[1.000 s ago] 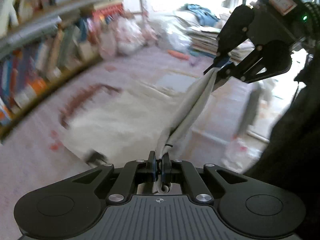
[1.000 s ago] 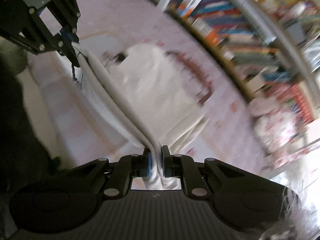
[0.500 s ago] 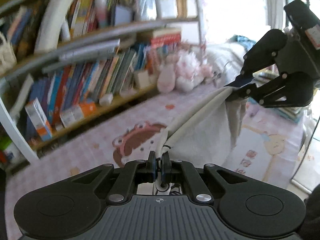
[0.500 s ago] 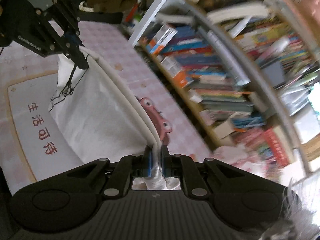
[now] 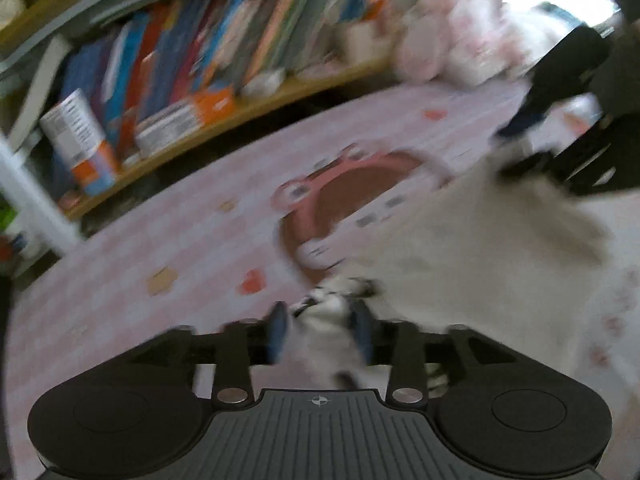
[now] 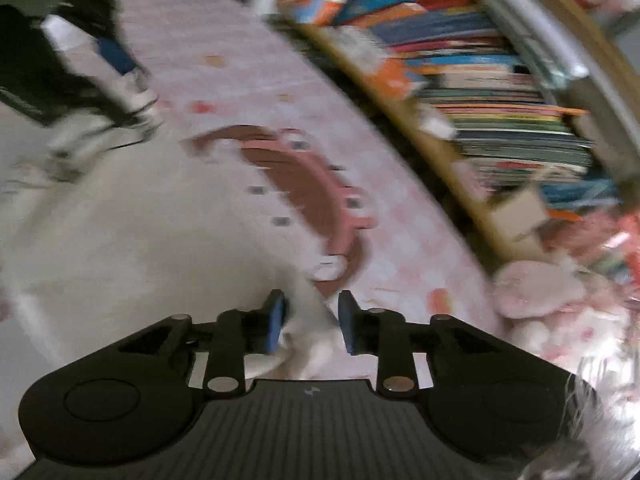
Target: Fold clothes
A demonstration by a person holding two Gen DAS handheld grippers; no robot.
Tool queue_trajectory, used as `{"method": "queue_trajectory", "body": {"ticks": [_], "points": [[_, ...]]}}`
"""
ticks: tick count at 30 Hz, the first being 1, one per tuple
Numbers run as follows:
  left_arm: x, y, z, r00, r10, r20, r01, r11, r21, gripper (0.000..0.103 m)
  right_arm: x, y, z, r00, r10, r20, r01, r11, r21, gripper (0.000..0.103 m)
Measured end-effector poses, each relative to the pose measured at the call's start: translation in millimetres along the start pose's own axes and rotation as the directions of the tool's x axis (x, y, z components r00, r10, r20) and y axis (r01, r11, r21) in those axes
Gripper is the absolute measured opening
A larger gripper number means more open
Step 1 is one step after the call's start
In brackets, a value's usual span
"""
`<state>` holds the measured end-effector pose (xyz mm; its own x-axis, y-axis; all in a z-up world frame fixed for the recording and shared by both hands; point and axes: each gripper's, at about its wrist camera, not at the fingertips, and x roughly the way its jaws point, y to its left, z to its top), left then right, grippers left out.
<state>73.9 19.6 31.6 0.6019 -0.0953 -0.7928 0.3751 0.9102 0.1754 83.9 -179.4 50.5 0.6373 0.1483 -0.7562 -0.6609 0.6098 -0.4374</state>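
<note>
Both views are motion-blurred. The left gripper (image 5: 320,330) has its jaws spread apart, with a corner of the white garment (image 5: 480,248) lying loose between them. The right gripper (image 6: 310,322) is likewise spread, the cloth's other corner slack between its fingers. The garment lies on a pink patterned mat (image 5: 160,248), partly covering a cartoon design. This looks like the release after laying the garment flat; the next move likely calls for regripping an edge. Beyond, a bookshelf (image 6: 500,92) holds packed books.
</note>
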Motion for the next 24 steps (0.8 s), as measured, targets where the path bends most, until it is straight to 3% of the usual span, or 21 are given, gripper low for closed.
{"method": "queue_trajectory", "body": {"ticks": [3,4,7,11,13,16,18,21,22,23,24], "points": [[-8,10,-18,0.998,-0.043,0.049,0.050,0.987,-0.151,0.071,10,-27,-19,0.994,-0.105,-0.010,0.105,0.979,0.173,0.019],[-11,13,-24,0.996,-0.058,0.069,0.071,0.977,-0.202,0.071,7,-40,-28,0.995,-0.098,-0.008,0.096,0.956,0.277,0.019],[-21,22,-43,0.986,-0.097,0.134,0.138,0.927,-0.349,0.067,-16,-77,-62,0.997,0.008,0.073,-0.051,0.792,0.608,0.019],[-33,34,-68,0.965,-0.130,0.228,0.234,0.820,-0.523,0.065,-40,-80,-93,0.965,0.145,0.220,-0.263,0.582,0.769,0.027],[-39,40,-81,0.951,-0.139,0.276,0.283,0.750,-0.598,0.065,-39,-75,-96,0.949,0.194,0.247,-0.313,0.507,0.803,0.033],[-30,41,-83,0.945,-0.148,0.293,0.309,0.698,-0.646,0.065,-17,-64,-91,0.933,0.277,0.231,-0.337,0.438,0.834,0.038],[-23,45,-82,0.943,-0.142,0.302,0.316,0.671,-0.671,0.064,-1,-60,-92,0.929,0.311,0.201,-0.320,0.400,0.859,0.035],[-22,49,-77,0.940,-0.121,0.319,0.320,0.639,-0.700,0.060,6,-61,-99,0.927,0.307,0.215,-0.315,0.327,0.891,0.001],[-20,49,-74,0.945,-0.113,0.308,0.307,0.637,-0.707,0.059,3,-63,-102,0.937,0.285,0.200,-0.290,0.322,0.901,0.001],[-18,50,-70,0.951,-0.106,0.292,0.290,0.637,-0.714,0.047,0,-65,-105,0.948,0.261,0.182,-0.262,0.318,0.911,0.001],[-15,50,-67,0.956,-0.099,0.276,0.274,0.636,-0.721,0.028,1,-66,-107,0.958,0.243,0.150,-0.227,0.329,0.917,0.001]]}}
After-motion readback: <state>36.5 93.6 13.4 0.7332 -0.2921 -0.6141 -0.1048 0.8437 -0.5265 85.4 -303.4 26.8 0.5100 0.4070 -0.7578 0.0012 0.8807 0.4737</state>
